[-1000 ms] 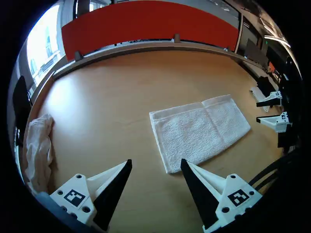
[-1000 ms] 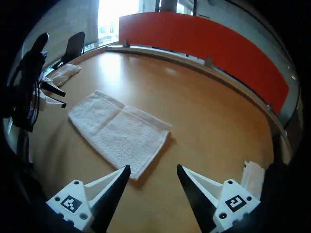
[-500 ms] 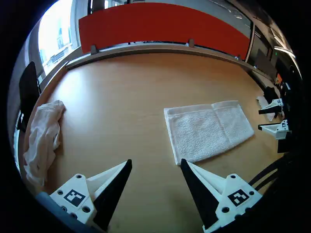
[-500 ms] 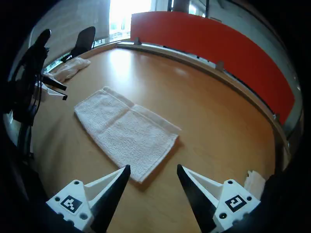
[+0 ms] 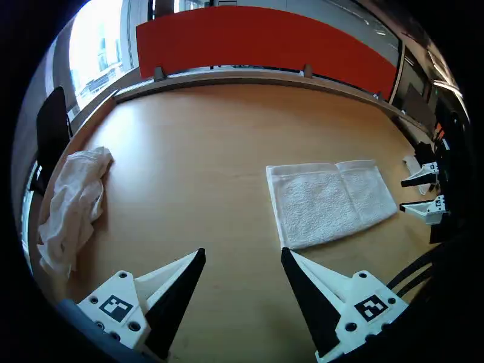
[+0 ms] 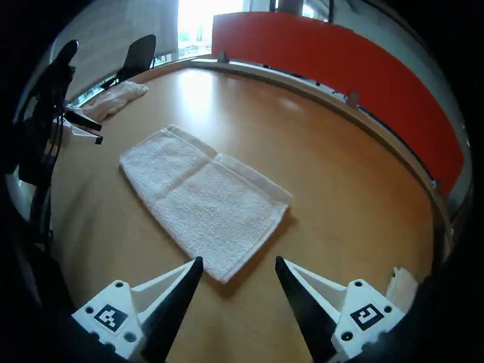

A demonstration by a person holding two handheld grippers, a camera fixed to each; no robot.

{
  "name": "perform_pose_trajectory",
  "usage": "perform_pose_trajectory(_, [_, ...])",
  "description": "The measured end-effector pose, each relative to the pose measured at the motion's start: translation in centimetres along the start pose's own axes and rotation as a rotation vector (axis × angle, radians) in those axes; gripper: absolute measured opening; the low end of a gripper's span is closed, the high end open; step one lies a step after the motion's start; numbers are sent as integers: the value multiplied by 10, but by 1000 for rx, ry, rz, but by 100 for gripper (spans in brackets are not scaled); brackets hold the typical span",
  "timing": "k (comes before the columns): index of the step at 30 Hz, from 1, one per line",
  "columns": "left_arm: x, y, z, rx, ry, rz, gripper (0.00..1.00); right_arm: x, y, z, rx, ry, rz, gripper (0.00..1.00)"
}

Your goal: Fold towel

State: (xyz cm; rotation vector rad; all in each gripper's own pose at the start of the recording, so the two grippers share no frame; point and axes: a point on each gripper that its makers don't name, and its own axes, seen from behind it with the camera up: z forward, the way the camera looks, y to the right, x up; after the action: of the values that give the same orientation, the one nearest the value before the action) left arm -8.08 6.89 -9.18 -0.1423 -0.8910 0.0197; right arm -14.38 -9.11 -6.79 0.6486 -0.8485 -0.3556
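A white towel [image 5: 330, 202] [image 6: 202, 199] lies folded flat on the wooden table [image 5: 199, 157], with a fold seam across it. My left gripper [image 5: 242, 257] is open above bare wood, with the towel ahead and to the right of its right finger. My right gripper [image 6: 237, 263] is open just short of the towel's near corner. Farther off in the left gripper view is the right gripper [image 5: 421, 192], at the towel's right end. The left gripper [image 6: 83, 128] appears at the left of the right gripper view, beyond the towel's far end.
A crumpled white cloth [image 5: 72, 206] [image 6: 115, 100] lies at the table's left edge. A red partition [image 5: 266, 39] [image 6: 345, 66] runs along the far side. Another white cloth [image 6: 402, 290] sits at the right edge. A dark chair [image 6: 138, 54] stands beyond the table.
The left gripper has swung left and back: the towel has slid right and smaller in its view, the crumpled cloth came further in. The right gripper shifted slightly; the towel sits nearer its fingers.
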Motion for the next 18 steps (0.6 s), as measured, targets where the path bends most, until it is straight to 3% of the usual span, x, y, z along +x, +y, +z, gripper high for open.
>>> perform_pose_trajectory(10, [-14,-10,-7,22,-15,-27,93,-19,-6,7,23,-37,-4,91])
perform_pose_trajectory(18, [-20,-16,-12,31,-20,-40,93,-24,-10,10,54,-57,-15,67])
